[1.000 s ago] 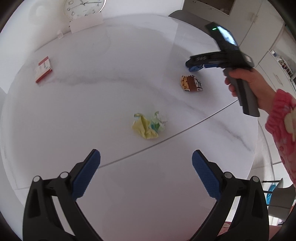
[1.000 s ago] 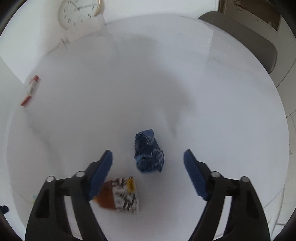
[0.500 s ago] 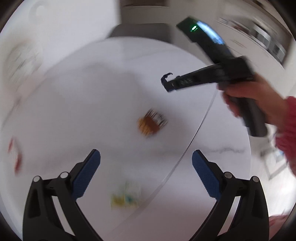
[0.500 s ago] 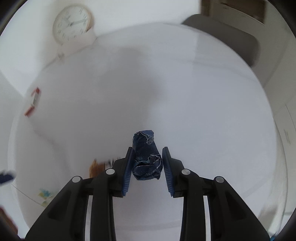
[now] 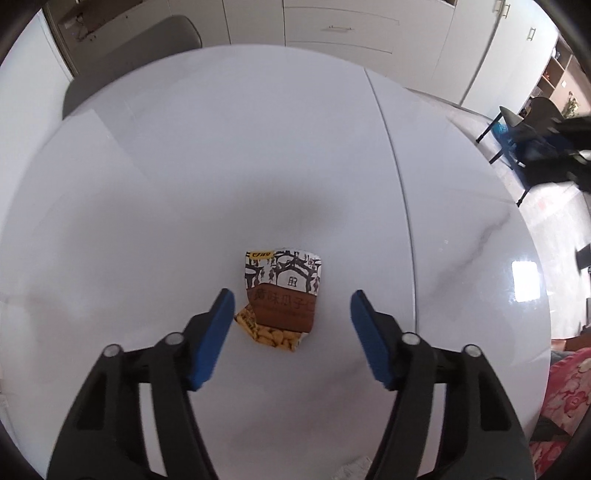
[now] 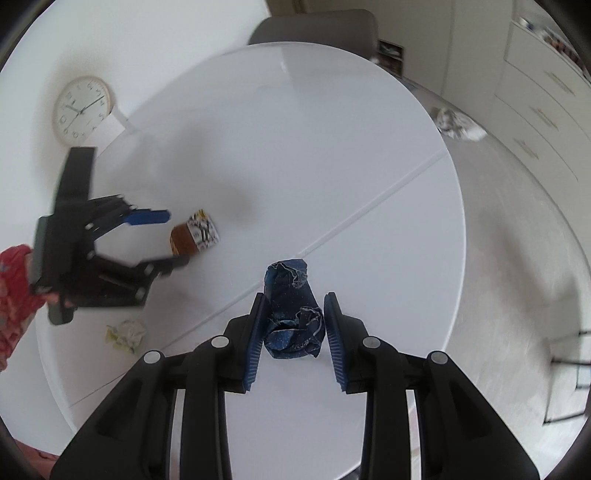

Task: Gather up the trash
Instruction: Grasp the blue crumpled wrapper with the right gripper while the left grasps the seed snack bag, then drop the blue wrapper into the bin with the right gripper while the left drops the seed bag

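Note:
A brown, white and yellow snack packet [image 5: 284,280] lies flat on the white round table [image 5: 258,147]. My left gripper [image 5: 291,295] points down over it and its jaws are closing; the packet sits between the blue pads [image 5: 218,325], which are clear of it on both sides. The right wrist view shows the same left gripper [image 6: 173,239] straddling the packet [image 6: 199,232]. My right gripper [image 6: 295,298] is shut on a crumpled dark blue wrapper [image 6: 293,321], held up above the table near its edge. A yellow-green crumpled wrapper [image 6: 125,334] lies on the table behind the left gripper.
A wall clock [image 6: 82,109] leans at the table's far side, with a grey chair [image 6: 317,26] behind the table. Something crumpled and pale [image 6: 458,123] lies on the floor beyond the table's rim. A red flowered sleeve [image 6: 14,295] holds the left gripper. A seam [image 5: 391,184] crosses the tabletop.
The right gripper shut on the blue wrapper and lifted it toward the table's edge. The left gripper swung and rolled from the yellow-green wrapper over to the snack packet, and its jaws have narrowed.

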The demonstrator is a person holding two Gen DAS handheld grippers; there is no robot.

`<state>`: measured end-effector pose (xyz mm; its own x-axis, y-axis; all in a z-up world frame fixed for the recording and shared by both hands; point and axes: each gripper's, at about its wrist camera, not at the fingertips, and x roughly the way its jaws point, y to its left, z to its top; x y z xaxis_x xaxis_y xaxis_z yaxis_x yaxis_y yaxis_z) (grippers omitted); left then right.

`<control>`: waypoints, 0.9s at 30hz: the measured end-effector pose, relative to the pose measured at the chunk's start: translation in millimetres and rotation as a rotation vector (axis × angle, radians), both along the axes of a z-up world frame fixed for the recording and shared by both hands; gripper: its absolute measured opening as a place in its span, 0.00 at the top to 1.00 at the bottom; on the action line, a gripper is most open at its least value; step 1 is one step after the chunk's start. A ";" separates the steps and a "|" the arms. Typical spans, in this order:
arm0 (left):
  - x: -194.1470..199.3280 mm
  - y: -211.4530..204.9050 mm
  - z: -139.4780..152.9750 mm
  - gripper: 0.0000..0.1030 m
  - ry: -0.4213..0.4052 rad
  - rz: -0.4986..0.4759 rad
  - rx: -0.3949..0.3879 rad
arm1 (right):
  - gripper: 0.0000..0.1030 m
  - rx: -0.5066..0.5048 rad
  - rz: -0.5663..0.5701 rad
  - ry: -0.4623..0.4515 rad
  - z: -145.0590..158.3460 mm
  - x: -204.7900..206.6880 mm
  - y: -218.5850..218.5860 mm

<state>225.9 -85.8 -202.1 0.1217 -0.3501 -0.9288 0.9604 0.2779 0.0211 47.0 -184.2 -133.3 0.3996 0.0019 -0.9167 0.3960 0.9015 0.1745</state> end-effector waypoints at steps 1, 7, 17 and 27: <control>0.5 -1.8 -2.9 0.44 0.003 -0.010 0.002 | 0.69 0.000 -0.010 0.003 -0.5 -4.2 2.3; -2.7 -3.2 -16.3 0.56 -0.019 -0.047 0.021 | 0.69 -0.009 -0.041 0.003 1.9 -4.0 14.5; -5.0 -3.9 -16.2 0.68 -0.020 -0.034 -0.010 | 0.69 0.000 -0.050 -0.008 3.5 -12.0 15.7; -47.5 12.5 47.0 0.68 -0.040 0.131 -0.142 | 0.69 -0.011 -0.088 -0.054 16.0 -75.3 -2.4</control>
